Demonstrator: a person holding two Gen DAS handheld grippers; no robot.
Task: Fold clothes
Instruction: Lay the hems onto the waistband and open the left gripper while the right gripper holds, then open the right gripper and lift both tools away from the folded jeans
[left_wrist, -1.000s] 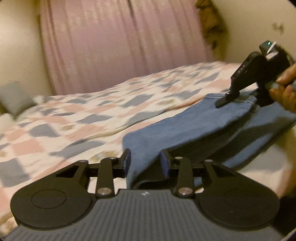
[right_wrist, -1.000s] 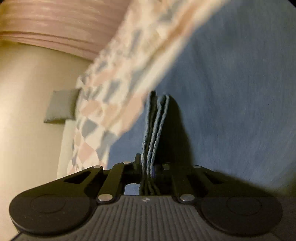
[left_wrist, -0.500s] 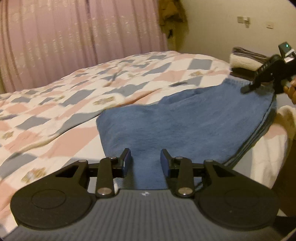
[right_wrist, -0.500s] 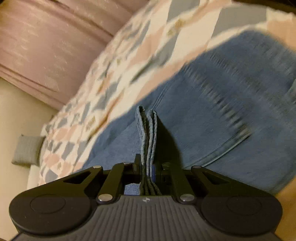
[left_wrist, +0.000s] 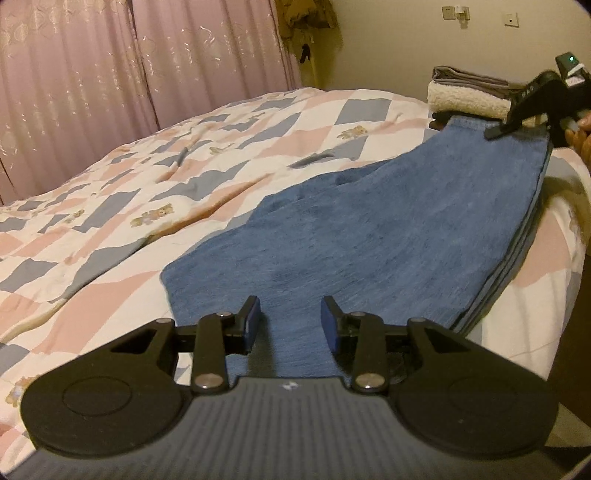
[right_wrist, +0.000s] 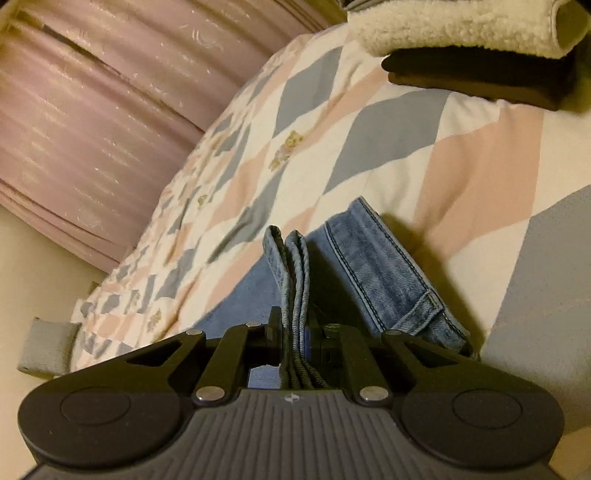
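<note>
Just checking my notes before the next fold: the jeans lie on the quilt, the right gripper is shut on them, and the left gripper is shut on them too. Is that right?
Not quite. The left gripper is open, its jaws apart above the jeans and holding nothing, as the left wrist view shows. The rest holds: the jeans lie on the quilt, and the right gripper is shut on them.

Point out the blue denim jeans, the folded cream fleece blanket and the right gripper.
Blue denim jeans (left_wrist: 388, 236), left wrist view, flat middle.
Folded cream fleece blanket (right_wrist: 454, 27), right wrist view, fluffy top.
Right gripper (right_wrist: 295, 332), right wrist view, between fingertips clamping denim.
</note>
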